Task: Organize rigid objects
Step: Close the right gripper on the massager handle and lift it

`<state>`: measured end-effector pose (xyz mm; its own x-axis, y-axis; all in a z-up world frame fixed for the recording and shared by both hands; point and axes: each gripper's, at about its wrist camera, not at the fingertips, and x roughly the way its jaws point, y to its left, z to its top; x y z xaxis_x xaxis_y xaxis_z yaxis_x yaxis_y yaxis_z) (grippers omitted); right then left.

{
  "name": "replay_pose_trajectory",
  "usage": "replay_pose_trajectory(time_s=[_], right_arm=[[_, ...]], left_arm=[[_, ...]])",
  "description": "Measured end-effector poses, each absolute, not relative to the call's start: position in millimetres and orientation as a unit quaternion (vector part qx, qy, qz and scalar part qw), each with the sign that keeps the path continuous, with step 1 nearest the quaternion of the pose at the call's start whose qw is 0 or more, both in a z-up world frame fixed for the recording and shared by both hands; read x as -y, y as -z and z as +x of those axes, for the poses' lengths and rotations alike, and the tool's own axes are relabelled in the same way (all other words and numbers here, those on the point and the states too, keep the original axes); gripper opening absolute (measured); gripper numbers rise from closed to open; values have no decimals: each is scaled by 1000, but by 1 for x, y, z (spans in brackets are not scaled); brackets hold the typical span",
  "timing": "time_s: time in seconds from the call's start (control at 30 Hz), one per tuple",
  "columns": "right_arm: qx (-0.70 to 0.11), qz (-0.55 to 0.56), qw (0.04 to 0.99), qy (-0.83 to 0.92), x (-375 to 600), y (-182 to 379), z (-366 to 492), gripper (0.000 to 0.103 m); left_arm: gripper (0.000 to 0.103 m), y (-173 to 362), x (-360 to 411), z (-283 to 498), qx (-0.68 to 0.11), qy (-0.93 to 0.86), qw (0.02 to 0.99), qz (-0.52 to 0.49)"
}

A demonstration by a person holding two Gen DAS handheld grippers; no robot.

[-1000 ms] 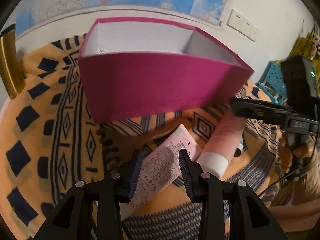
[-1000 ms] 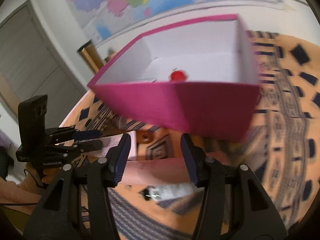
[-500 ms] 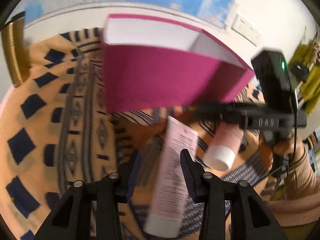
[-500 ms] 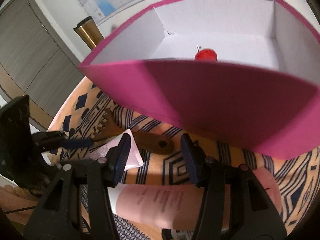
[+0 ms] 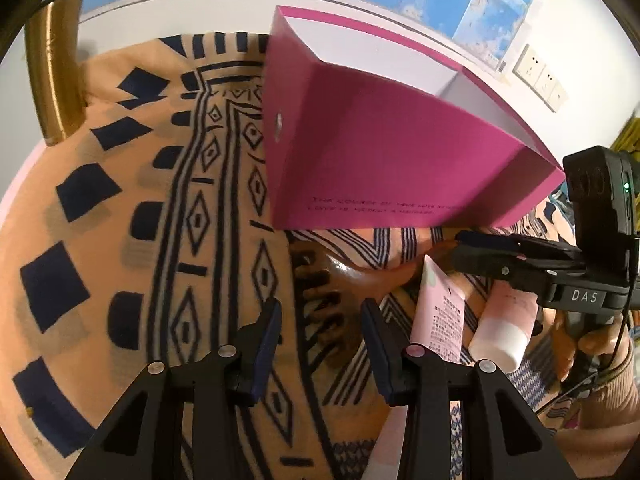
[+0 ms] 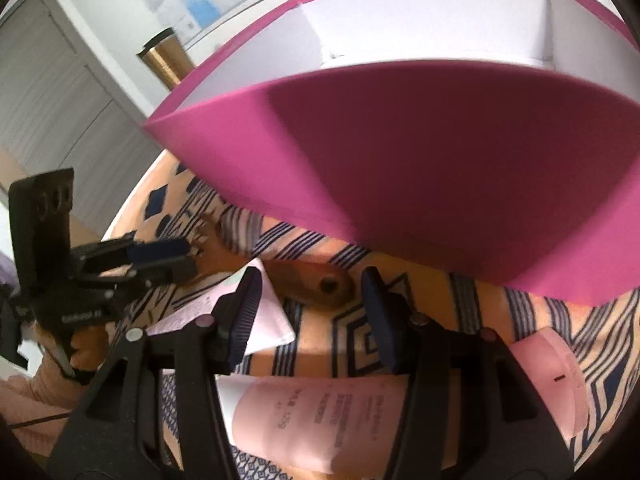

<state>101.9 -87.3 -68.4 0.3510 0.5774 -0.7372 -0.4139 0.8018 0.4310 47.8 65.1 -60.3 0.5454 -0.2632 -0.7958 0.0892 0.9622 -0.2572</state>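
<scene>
both claws (image 5: 320,336) (image 6: 308,312) gape empty over cloth (image 5: 120,208), hemmed by the magenta box's (image 5: 380,168) front edge.

Left gripper (image 5: 320,346) with jaws apart above a brown wooden comb (image 5: 324,300) on a patterned orange cloth (image 5: 120,208). Magenta box (image 5: 380,160) behind it; two pink tubes (image 5: 440,320) to the right, below the right gripper (image 5: 464,246).

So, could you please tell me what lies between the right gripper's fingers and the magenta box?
In the right wrist view, the wooden comb's handle on patterned cloth.
</scene>
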Motion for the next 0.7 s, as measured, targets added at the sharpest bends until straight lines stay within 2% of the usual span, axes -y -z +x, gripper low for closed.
replay_pose_trajectory(time_s=[0.2, 0.33, 0.7], right_arm=[[-484, 80, 818, -302, 79, 68, 101, 55], [-481, 84, 819, -302, 73, 67, 99, 55], [-462, 120, 830, -288, 87, 62, 85, 56]], left_arm=[[43, 61, -59, 49, -468, 111, 872, -92], [50, 60, -51, 49, -469, 112, 872, -90], [50, 53, -47, 46, -469, 111, 869, -109]])
